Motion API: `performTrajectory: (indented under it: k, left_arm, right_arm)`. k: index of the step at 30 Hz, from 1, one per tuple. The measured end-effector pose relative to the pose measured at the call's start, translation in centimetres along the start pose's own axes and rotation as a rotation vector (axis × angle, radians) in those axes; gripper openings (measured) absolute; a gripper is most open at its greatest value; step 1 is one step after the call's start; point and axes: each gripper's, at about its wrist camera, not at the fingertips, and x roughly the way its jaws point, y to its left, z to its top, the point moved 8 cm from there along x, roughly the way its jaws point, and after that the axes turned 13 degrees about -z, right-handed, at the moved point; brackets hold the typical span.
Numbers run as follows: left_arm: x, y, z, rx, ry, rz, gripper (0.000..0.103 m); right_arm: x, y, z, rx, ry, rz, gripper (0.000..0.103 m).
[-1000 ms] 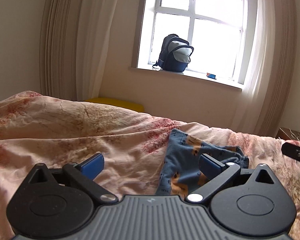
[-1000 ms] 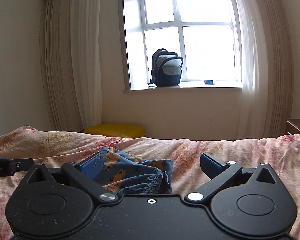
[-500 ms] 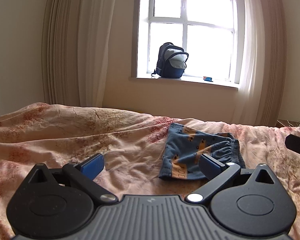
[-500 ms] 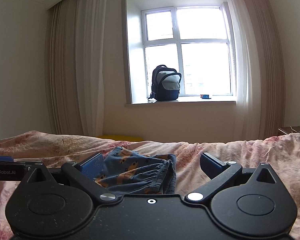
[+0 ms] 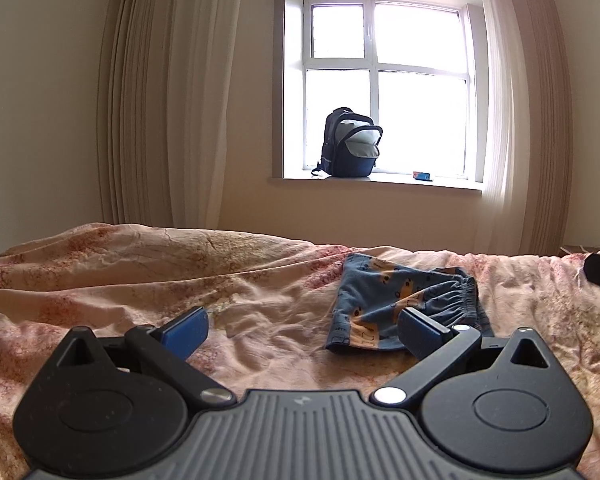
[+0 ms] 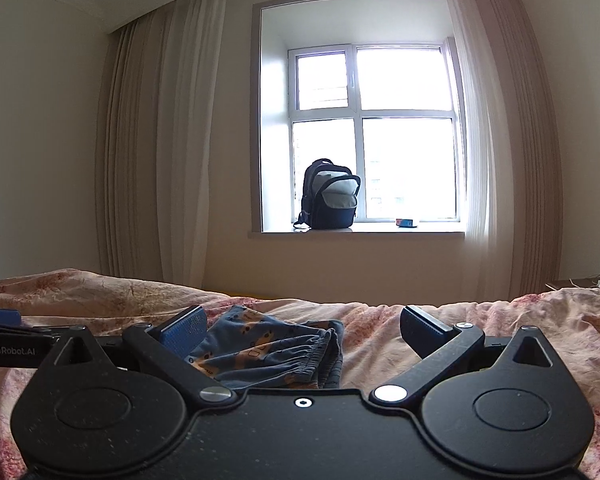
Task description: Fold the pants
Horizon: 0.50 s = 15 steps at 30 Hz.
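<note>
— What's different from a second ago?

— Both cameras have tipped up and drawn back. A second ago the pants [image 5: 400, 312] filled the space right ahead of my left gripper [image 5: 302, 326], with its right finger over them; now they lie a little further out on the bed [image 5: 140, 280], a compact blue bundle with the waistband on the right side. From the right gripper [image 6: 302, 326] they sit low between the fingers, nearer the left one.

— Holding anything?

— No. Both pairs of fingers are spread wide with nothing between the pads, and the pants rest free on the quilt. I read that as the fold being finished, or close to it (the bundle looks small and stacked, though the far edge is rumpled).

— Room to move?

— Plenty to the left: bare quilt runs well out that way, wrinkled but unobstructed. On the right, the other tool's tip shows at the frame edge in the left view, and the left tool crosses the right view's left side, so the two are near each other. The backpack [image 5: 352, 144] on the sill is well apart.
</note>
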Motion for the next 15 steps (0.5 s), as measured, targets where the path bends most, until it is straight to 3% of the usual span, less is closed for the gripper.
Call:
performTrajectory:
  k: [9, 15]
  left_arm:
    - [0.5, -0.4, -2.0, 0.025, 0.051, -0.024, 0.103]
    - [1.8, 0.3, -4.0, -0.075, 0.162, -0.045, 0.103]
  right_arm:
    - [0.6, -0.5, -2.7, 0.011, 0.080, -0.042, 0.103]
    - [1.0, -1.4, -5.4, 0.036, 0.194, -0.108, 0.103]
